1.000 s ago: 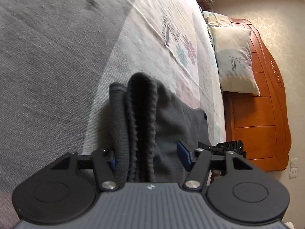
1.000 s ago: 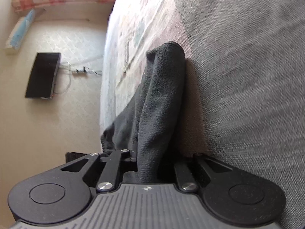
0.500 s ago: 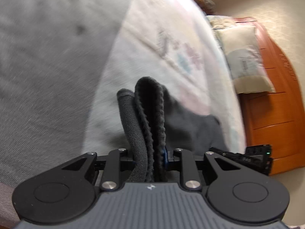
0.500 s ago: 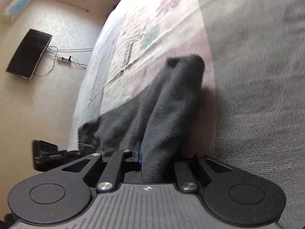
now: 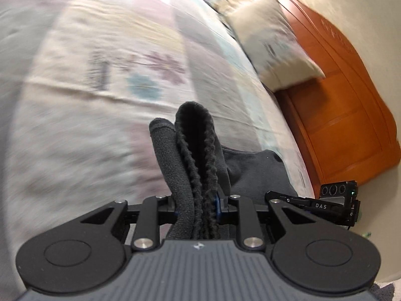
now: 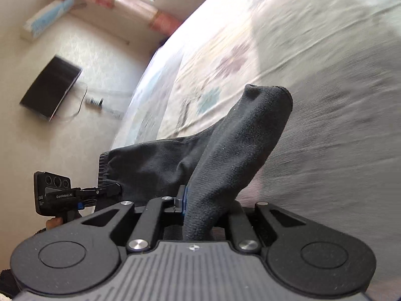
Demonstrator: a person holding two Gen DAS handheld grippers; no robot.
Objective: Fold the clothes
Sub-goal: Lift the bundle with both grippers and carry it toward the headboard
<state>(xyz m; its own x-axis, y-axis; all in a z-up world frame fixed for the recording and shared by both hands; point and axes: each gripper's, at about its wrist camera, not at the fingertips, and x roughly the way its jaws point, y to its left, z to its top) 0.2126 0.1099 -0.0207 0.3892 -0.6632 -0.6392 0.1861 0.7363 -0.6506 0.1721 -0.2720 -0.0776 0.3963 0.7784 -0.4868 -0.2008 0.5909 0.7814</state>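
While the left gripper [image 5: 198, 204] has its fingers [image 5: 217, 202] clenched on a ribbed edge of the dark garment [image 5: 253, 173], the right gripper [image 6: 205, 205] pinches another bunched fold of it. Between them the cloth hangs slack over the flower-patterned bed [image 5: 105, 57]. Beyond lie a pillow [image 5: 273, 42] and a wooden headboard [image 5: 351, 115].

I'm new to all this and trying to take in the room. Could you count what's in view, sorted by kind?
Handheld tools: 2, left tool and right tool
Dark garments: 1, dark grey garment
Pillows: 1, pillow
Beds: 1, bed with wooden headboard
Wall screens: 1, black screen
Total: 6
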